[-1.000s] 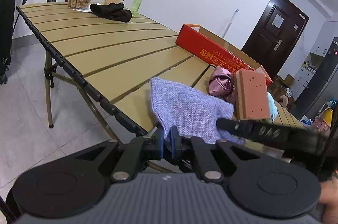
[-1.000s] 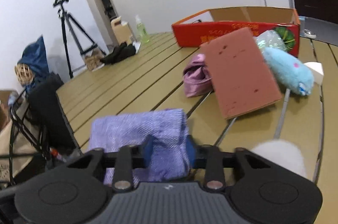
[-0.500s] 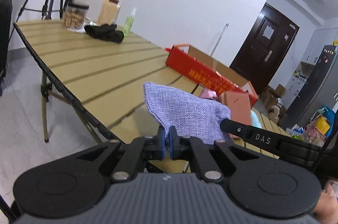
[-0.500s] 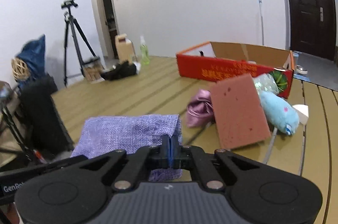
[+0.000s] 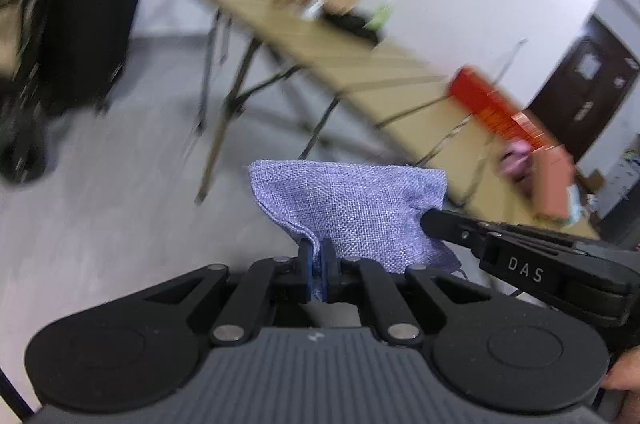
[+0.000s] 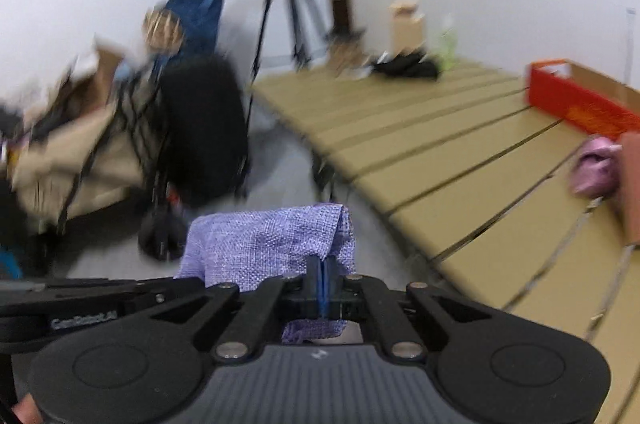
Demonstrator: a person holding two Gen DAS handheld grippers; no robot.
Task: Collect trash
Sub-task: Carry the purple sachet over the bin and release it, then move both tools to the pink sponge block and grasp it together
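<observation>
We have one purple woven bag [image 5: 352, 208], which lay on the desk [image 6: 432, 144] a second ago and now hangs off it, over the floor [image 5: 100, 224]. Our two tongs pinch it: the left tongs [image 5: 317, 256] on one edge, the right tongs [image 6: 322, 272] on the other, each pressed together on fabric. On the desk we count one red box [image 6: 576, 104], one pink cloth [image 6: 594, 166] and one black cloth [image 6: 406, 68]; the rest is blurred.

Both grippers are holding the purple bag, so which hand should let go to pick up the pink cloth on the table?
Probably the right gripper: the pink cloth lies on its side. The left gripper can keep the purple bag.
</observation>
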